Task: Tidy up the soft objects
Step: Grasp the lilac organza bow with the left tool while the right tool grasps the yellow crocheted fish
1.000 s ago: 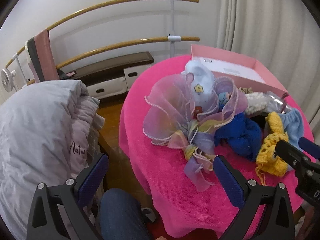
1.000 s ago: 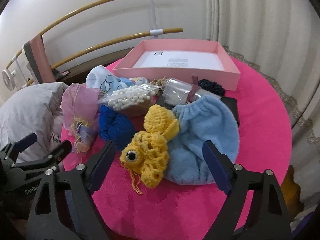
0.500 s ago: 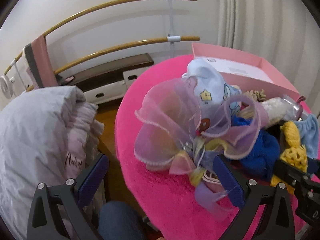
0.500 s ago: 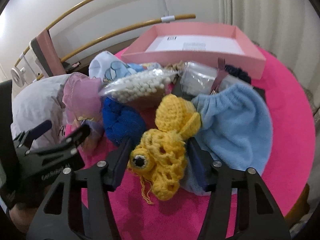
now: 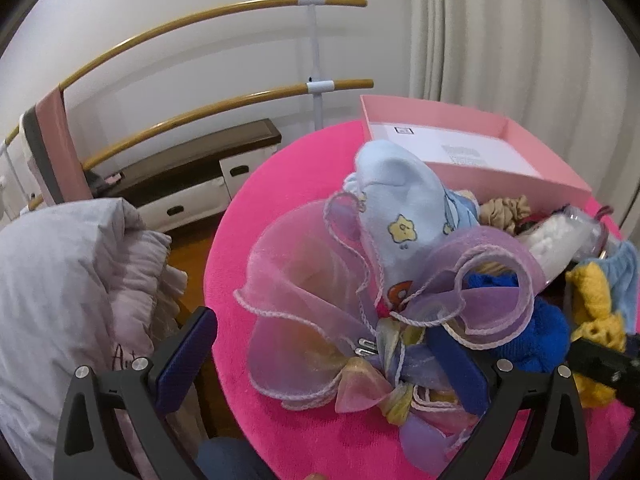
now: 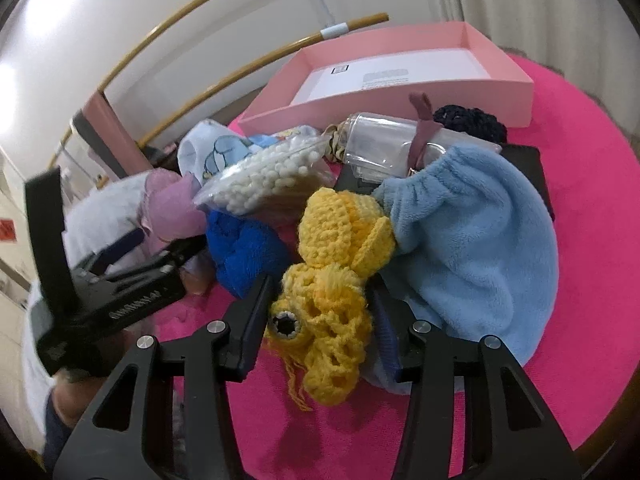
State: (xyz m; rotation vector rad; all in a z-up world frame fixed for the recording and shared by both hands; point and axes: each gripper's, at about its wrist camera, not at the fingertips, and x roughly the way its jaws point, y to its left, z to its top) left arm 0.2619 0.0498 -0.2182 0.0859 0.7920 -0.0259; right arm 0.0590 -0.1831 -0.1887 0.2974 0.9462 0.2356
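Closing from a wide spread a second ago, the right gripper point(image 6: 320, 320) now has its jaws narrowed around the yellow crocheted fish-shaped toy point(image 6: 328, 300); both pads sit against its netted body, so I judge it gripped, or within a touch of it. That suggests the pick is nearly made and the lift toward the shallow pink cardboard box point(image 6: 500, 92) at the far side of the tabletop could follow.

The left gripper point(image 5: 316, 360) hangs wide open. It has come down and forward since the earlier frames, and the sheer lilac organza bow with ribbon tails point(image 5: 320, 300) now lies partly between its fingers, one finger inside the folds and the other out past the tabletop edge; nothing is pressed yet.

Around the toy, things crowd closely: a light blue fleece pouch point(image 6: 480, 248) touches it on one side, a royal blue knitted piece point(image 6: 244, 256) lies just beside it on the other, and a clear bag of white beads point(image 6: 264, 180) sits behind it. A pale blue printed sock point(image 5: 404, 200) rests on top of the bow.

The round tabletop under a bright pink cloth point(image 6: 580, 160) has bare room nearer the right gripper and beside the box. On the left gripper's side its rim is near, with a grey quilt point(image 5: 60, 280) below, so a dragged bow could slip off. The two grippers are close together.
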